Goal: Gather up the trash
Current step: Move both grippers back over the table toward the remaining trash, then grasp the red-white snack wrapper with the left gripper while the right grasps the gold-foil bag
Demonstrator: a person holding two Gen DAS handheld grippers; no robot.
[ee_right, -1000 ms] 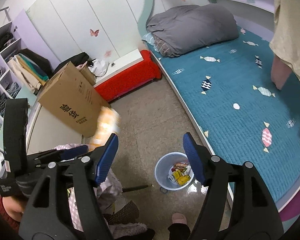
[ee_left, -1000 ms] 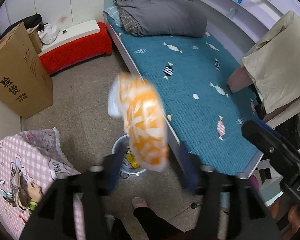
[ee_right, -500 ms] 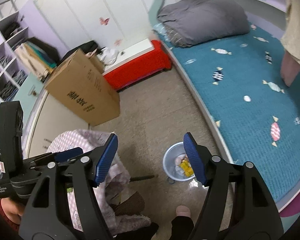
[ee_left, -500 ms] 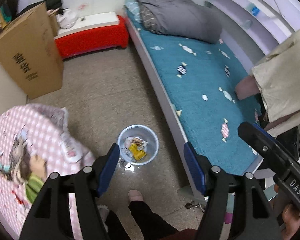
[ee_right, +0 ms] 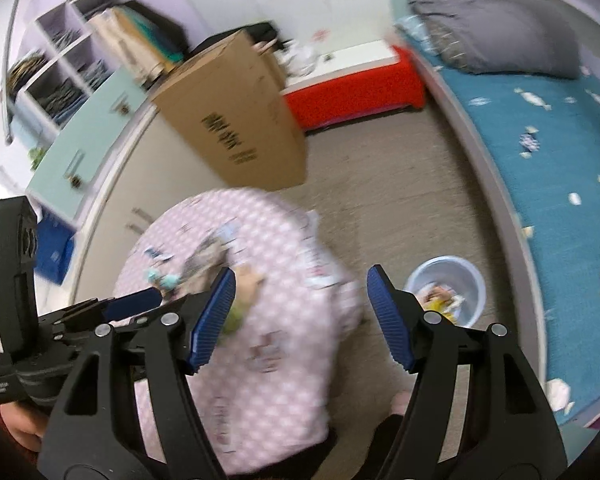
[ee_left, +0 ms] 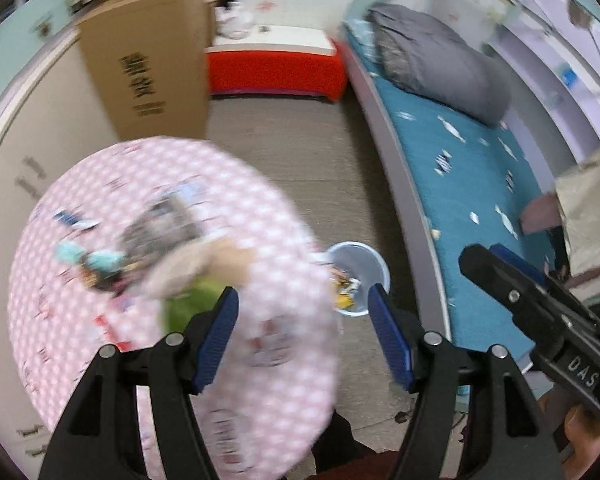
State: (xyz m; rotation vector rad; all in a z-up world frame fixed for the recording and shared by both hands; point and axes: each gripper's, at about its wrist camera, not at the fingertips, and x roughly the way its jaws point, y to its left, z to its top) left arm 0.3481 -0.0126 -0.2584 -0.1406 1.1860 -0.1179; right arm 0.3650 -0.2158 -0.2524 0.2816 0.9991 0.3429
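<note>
A pale blue trash bin [ee_left: 374, 266] with wrappers inside stands on the floor between the round table and the bed; the right wrist view shows the bin [ee_right: 470, 280] too. The table's pink checked cloth [ee_left: 260, 208] carries several blurred bits of trash: a grey packet [ee_left: 160, 228], a teal scrap [ee_left: 88, 258], a blue-white wrapper [ee_left: 74, 220]. My left gripper [ee_left: 304, 320] hovers open over the table's edge beside the bin, nothing between its fingers. My right gripper [ee_right: 300, 312] is open and empty above the same cloth [ee_right: 284, 240].
A tall cardboard box [ee_left: 152, 60] leans on the cupboard behind the table. A red bench [ee_left: 272, 70] closes the far end of the floor. The teal bed [ee_left: 480, 184] runs along the right. A person's leg [ee_left: 340, 440] is below the grippers.
The orange-and-white bag that hung in front of my left gripper over the bin is gone from view. Both views have swung from the bin toward the pink table.
</note>
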